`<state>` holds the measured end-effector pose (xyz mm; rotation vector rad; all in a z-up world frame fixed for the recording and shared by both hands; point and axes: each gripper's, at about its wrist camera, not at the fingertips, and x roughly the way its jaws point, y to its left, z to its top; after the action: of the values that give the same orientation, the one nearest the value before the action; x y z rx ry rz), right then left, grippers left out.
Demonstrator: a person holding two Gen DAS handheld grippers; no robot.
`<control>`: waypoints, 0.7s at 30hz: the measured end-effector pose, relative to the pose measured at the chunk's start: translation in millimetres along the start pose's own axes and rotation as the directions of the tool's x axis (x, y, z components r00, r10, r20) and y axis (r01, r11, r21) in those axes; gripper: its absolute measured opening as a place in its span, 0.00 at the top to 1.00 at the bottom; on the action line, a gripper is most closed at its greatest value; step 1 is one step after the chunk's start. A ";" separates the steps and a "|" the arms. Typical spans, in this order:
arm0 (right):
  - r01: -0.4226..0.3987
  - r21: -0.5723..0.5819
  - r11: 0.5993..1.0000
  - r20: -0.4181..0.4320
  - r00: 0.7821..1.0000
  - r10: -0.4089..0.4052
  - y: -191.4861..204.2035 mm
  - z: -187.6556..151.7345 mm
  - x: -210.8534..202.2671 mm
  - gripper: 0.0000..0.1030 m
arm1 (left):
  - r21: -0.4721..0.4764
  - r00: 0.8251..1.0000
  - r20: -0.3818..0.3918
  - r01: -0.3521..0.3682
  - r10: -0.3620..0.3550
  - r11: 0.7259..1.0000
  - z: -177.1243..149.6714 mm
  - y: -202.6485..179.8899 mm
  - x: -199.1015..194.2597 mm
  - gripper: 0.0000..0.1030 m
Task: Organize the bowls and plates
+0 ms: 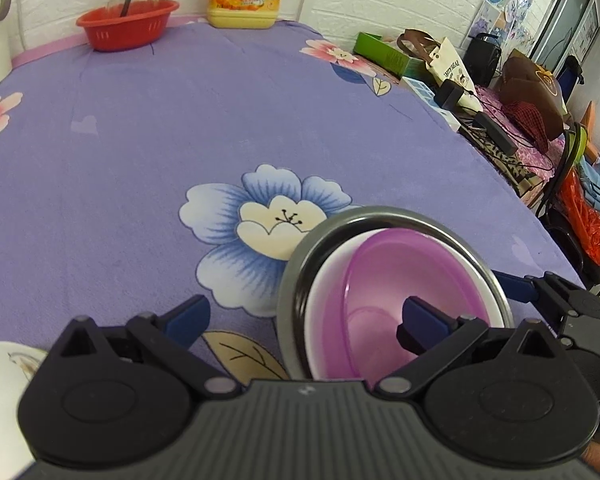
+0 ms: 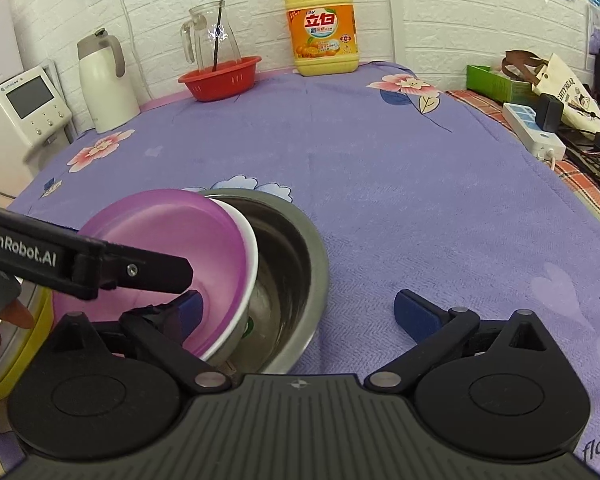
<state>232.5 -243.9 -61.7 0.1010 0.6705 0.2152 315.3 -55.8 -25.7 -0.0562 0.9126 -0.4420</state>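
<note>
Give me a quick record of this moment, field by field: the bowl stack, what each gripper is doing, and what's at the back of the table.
Surface: purple floral tablecloth
Stack: purple bowl inside white bowl, tilted inside steel bowl
Left gripper: open, right finger inside the purple bowl, left finger over the cloth
Right gripper: open, beside the steel bowl, left finger at the purple bowl
Back of table: red basket with glass jug, yellow detergent bottle, white thermos
Near edge: white dish, partly visible
</note>
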 end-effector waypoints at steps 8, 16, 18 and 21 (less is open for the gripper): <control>-0.008 0.060 0.998 -0.008 1.000 0.009 3.9 1.1 -4.6 0.00 | -0.026 1.000 0.010 -0.001 0.001 1.000 -0.5 -0.8 -2.3 0.05; -0.019 0.030 0.999 0.024 1.000 0.018 12.5 -5.6 -8.0 0.00 | 0.008 1.000 0.008 0.015 -0.015 1.000 -5.1 -5.8 1.9 0.30; -0.029 0.039 0.999 0.034 0.999 0.028 13.2 -7.1 -9.7 0.00 | 0.003 1.000 0.018 0.018 -0.018 1.000 -5.9 -6.9 2.1 0.32; -0.044 0.034 0.998 0.054 0.998 0.042 15.2 -8.7 -8.6 0.00 | -0.021 0.999 0.030 0.030 -0.029 0.999 -5.9 -6.5 2.0 0.42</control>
<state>218.0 -230.8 -60.8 0.1548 0.6193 0.2417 309.5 -61.7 -29.4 -0.0954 0.8878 -0.4578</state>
